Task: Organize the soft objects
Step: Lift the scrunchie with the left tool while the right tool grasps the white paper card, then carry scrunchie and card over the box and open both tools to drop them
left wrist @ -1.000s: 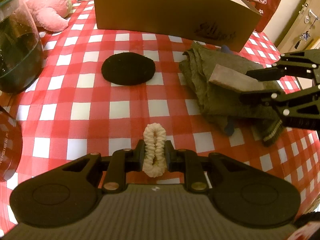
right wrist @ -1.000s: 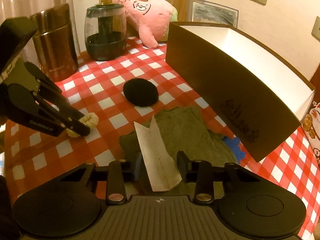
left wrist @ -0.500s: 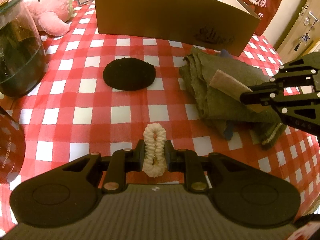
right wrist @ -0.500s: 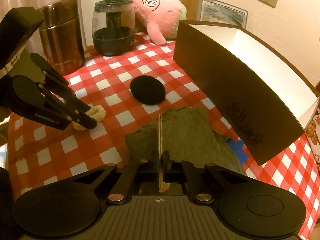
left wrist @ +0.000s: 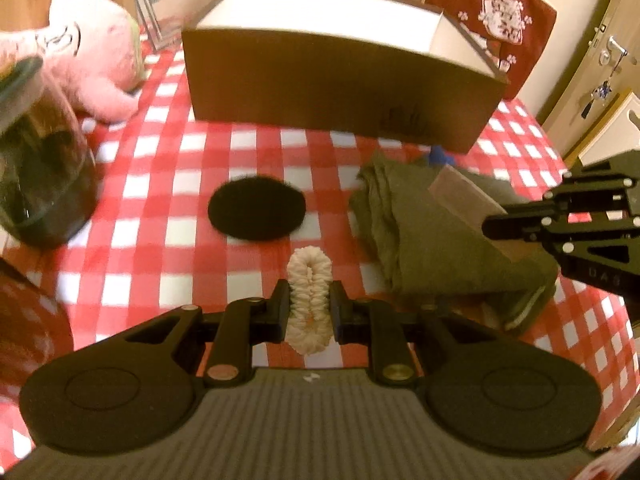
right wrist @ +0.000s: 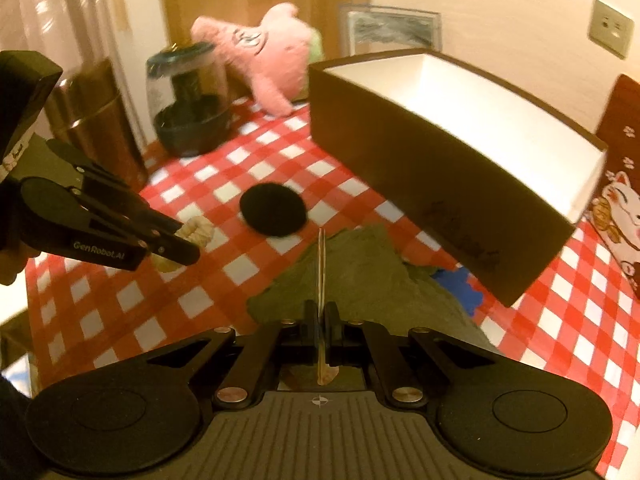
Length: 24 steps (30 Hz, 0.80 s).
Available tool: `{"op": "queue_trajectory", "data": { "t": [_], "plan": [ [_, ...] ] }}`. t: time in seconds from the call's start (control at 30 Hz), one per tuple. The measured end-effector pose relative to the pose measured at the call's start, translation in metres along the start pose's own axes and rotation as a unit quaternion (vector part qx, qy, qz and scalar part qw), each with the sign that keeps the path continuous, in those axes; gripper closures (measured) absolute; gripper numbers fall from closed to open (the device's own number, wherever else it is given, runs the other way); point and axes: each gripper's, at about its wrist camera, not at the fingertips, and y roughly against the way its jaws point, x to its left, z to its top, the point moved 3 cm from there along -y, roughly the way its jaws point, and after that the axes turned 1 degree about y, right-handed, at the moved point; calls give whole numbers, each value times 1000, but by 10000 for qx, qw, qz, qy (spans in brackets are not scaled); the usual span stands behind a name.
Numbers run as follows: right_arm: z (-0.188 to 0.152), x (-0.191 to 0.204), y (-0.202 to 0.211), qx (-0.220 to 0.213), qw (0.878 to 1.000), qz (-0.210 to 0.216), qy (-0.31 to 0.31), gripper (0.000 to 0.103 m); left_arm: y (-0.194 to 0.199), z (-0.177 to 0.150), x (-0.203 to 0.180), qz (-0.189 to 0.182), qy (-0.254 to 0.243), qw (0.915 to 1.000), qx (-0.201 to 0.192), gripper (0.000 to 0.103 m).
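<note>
On the red-checked counter [left wrist: 168, 184] at frame centre, our left claw [left wrist: 310, 310] pinches a cream scrunchie [left wrist: 310, 300]; our right claw [right wrist: 320, 330] clamps a thin beige sheet [right wrist: 321, 264] above the olive cloth [right wrist: 360, 280].

Readable text, one item.
"GenRobot.AI" in pale letters along side of left gripper [right wrist: 176, 246]; dark marking on box [right wrist: 460, 216] front illegible.
</note>
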Motion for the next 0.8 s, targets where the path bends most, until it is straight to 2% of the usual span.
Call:
{"op": "queue_trajectory", "data": {
  "t": [0.33,0.8],
  "plan": [
    [25,-25,21,-297,9981,-203,-493,100,12,57,-4,-54,-170,9987,-479,85],
    [74,-72,36,-886,9921,-616,-633,100,6,147,-15,-172,-408,9935,-1048,85]
  ]
}}
